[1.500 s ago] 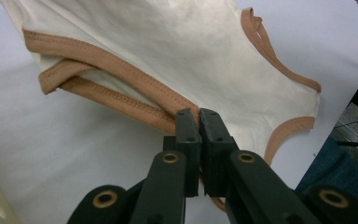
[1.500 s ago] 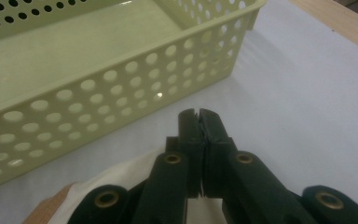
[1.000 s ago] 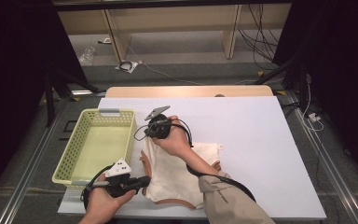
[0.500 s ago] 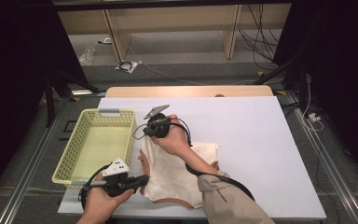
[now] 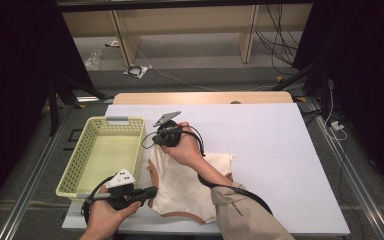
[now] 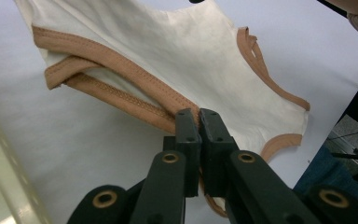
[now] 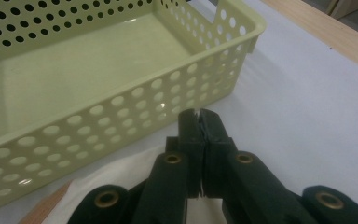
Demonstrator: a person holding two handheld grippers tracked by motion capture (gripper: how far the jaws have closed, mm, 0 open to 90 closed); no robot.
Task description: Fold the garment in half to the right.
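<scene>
In the high view, a cream garment with tan trim (image 5: 185, 182) is seen lying on the white table (image 5: 280, 150), just beside the right wall of the pale green perforated basket (image 5: 102, 160). The left gripper (image 5: 147, 192) is held at the garment's near left edge, and the right gripper (image 5: 152, 140) at its far left corner, close to the basket's rim. The step in hand is judged to be a two-point grasp of the garment, made ready for lifting or folding.

In the left gripper view, the jaws are seen closed together on the tan band of the garment (image 6: 168, 70), which is pinched where a folded strap meets the body. The rest of the cloth is spread flat on the table beyond.

In the right gripper view, the jaws are pressed together with a thin sliver of white cloth caught at their tips; the garment (image 7: 116, 179) trails beneath them, and the basket (image 7: 121, 112) stands just beyond, its floor bare.

The next move is judged to call for both grippers being raised together, so that the cloth is kept taut and carried over the basket wall without snagging.
</scene>
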